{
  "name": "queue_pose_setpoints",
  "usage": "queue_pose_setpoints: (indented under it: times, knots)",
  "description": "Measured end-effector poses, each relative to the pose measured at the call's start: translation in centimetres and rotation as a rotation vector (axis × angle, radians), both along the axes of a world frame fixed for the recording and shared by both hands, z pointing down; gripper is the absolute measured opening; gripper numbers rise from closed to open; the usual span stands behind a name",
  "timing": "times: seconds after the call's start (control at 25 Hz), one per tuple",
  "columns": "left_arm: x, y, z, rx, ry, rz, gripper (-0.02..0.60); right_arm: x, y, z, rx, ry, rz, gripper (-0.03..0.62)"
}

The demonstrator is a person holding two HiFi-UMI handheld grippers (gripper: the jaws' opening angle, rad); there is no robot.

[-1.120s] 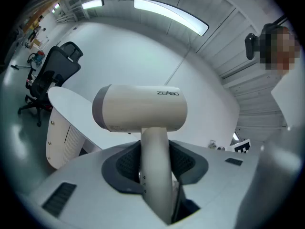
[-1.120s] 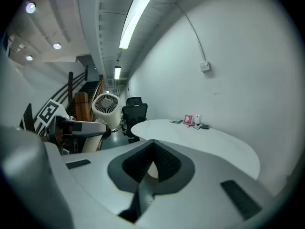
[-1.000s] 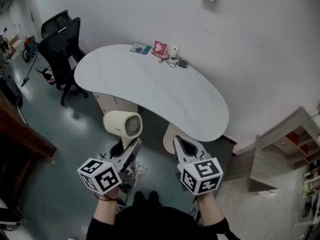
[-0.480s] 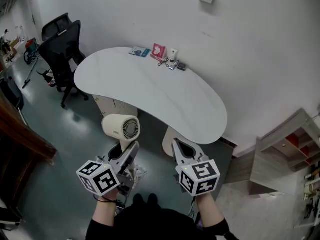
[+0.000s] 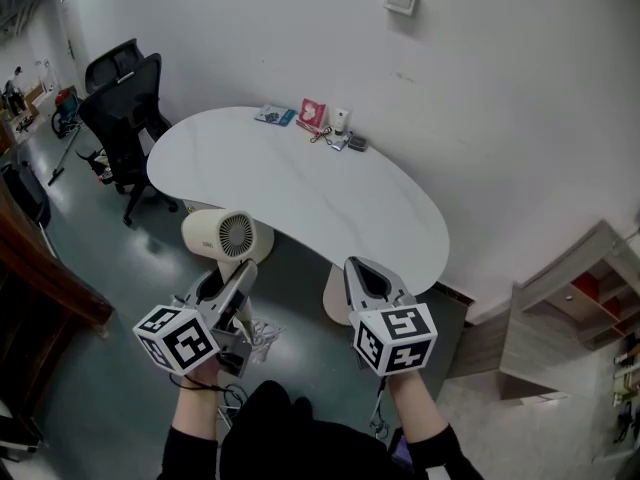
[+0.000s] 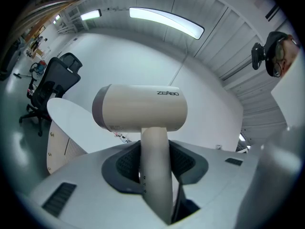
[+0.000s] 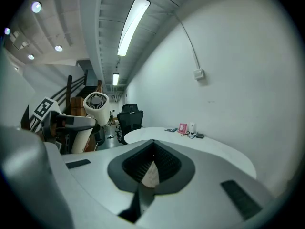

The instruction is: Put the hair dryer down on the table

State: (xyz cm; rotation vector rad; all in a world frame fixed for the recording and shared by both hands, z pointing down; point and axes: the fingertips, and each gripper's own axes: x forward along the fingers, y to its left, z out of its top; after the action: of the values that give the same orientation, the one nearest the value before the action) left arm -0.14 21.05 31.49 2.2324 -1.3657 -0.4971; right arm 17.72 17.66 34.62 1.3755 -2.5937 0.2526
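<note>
Head view, item one: cream, smooth-plastic hair dryer [image 5: 222,235] with a round grilled barrel. It is held in the air just off the near-left edge of the white kidney-shaped surface [image 5: 300,183] and is not over it yet.

Item two: my left gripper [image 5: 238,271]. Its jaws stand fairly wide, with the ribbed pads clamped on the dryer's straight handle and the barrel riding above them.

Item three: my right gripper [image 5: 352,265]. Its jaws are tips together with nothing between them, and it hangs off the near edge.

Handling note, as I judge it: the shell is rigid and the finish slick. The dryer is top-heavy, so the round handle could swivel in the pads. Mid-handle is the sound hold, and the barrel is too broad and smooth to grip. Set it down on its side so it cannot topple.
</note>
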Motion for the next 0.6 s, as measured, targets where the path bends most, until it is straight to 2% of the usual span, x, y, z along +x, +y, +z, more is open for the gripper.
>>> queue_pose_setpoints:
  times: [0.32,0.6]
  knots:
    - [-2.4,-2.8,-2.3,0.043,-0.026,-0.041,0.16,-1.0,-2.9,-0.2,-0.006,-0.005,0.006,0.002]
    - [-5.6,-7.9,-1.0,0.027,-0.03,-0.042,0.16,-4.2,-7.9,0.9,-0.02,0.009,0.01,0.002]
